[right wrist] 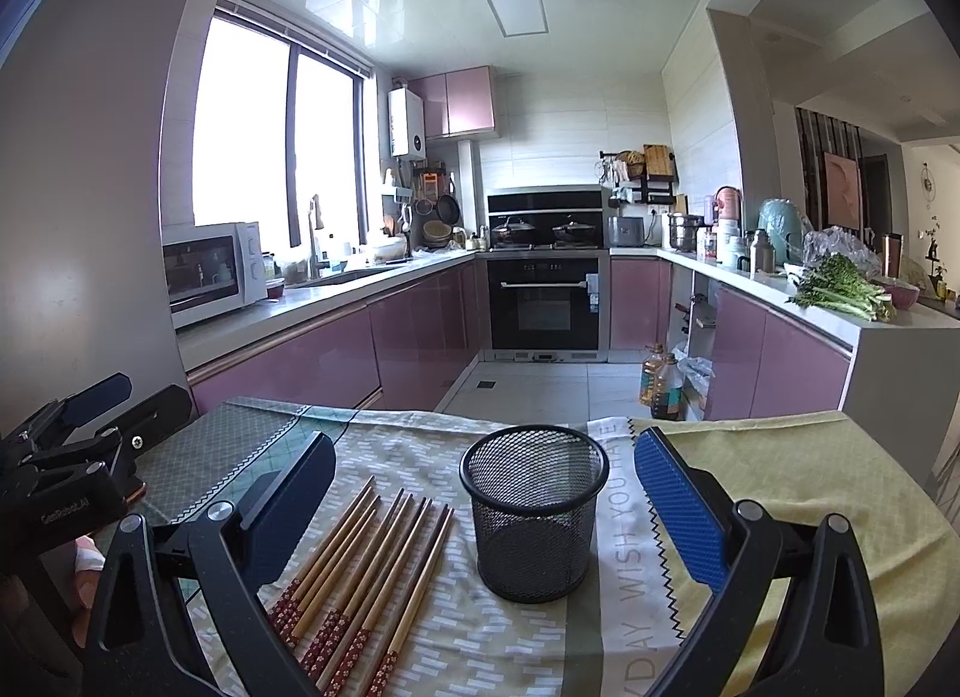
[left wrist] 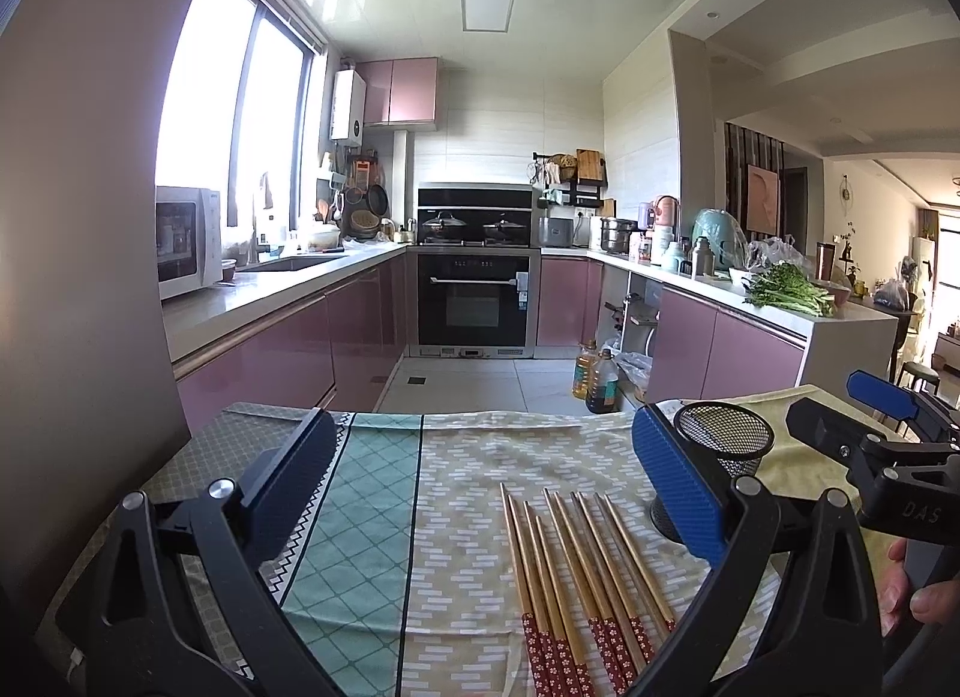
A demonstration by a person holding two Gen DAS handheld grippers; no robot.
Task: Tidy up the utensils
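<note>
Several wooden chopsticks (left wrist: 576,571) with red flowered ends lie side by side on the patterned tablecloth (left wrist: 468,517). To their right stands an upright black mesh cup (right wrist: 534,511), with nothing inside it. My left gripper (left wrist: 486,445) hovers open above the cloth, with the chopsticks below its right finger. My right gripper (right wrist: 483,469) is open too, the mesh cup standing between its fingers and the chopsticks (right wrist: 372,565) under its left finger. In the left wrist view the mesh cup (left wrist: 723,439) shows behind my right finger, and the right gripper (left wrist: 852,415) is at the far right edge.
The table's far edge (right wrist: 420,415) drops to a tiled kitchen floor. Oil bottles (right wrist: 660,385) stand on the floor beyond the table. Pink cabinets, an oven (right wrist: 543,307) and counters run around the room. A person's hand (left wrist: 918,595) holds the right gripper's handle.
</note>
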